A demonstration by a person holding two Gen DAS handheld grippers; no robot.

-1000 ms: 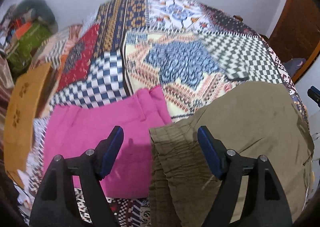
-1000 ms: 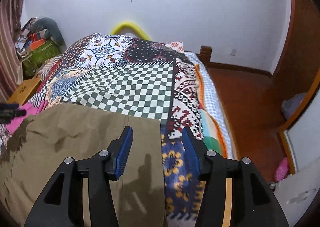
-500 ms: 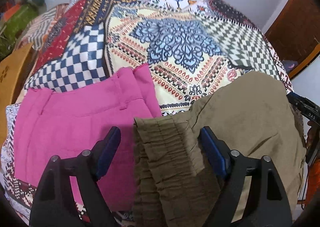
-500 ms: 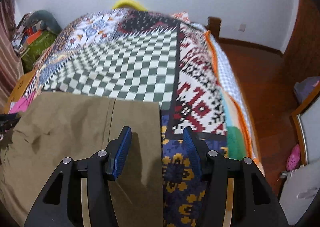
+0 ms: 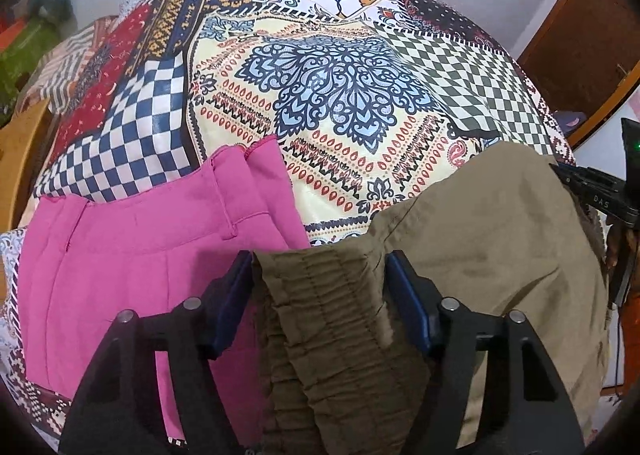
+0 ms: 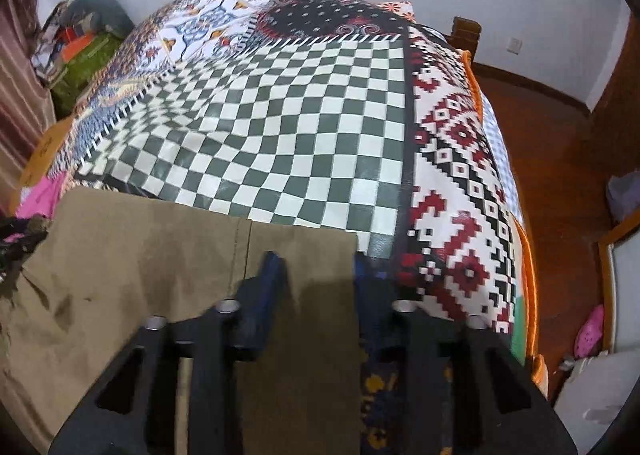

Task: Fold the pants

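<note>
Olive-brown pants (image 5: 492, 255) lie flat across the near edge of a patchwork bedspread (image 5: 336, 87). My left gripper (image 5: 320, 279) is open, its jaws either side of the gathered elastic waistband (image 5: 320, 319). In the right wrist view the pants' leg end (image 6: 160, 255) lies flat; my right gripper (image 6: 316, 275) is open, its jaws straddling the hem corner (image 6: 320, 255). The right gripper's body also shows in the left wrist view at the far right (image 5: 600, 195).
Folded pink pants (image 5: 140, 255) lie just left of the olive pair. A wooden board (image 5: 20, 159) and piled bags (image 6: 80, 43) stand at the bed's left side. The wooden floor (image 6: 560, 159) and a bedpost (image 6: 466, 31) are to the right.
Both grippers have dropped lower and moved forward onto the pants. The left jaws now sit around the waistband; the right jaws now straddle the hem corner.
</note>
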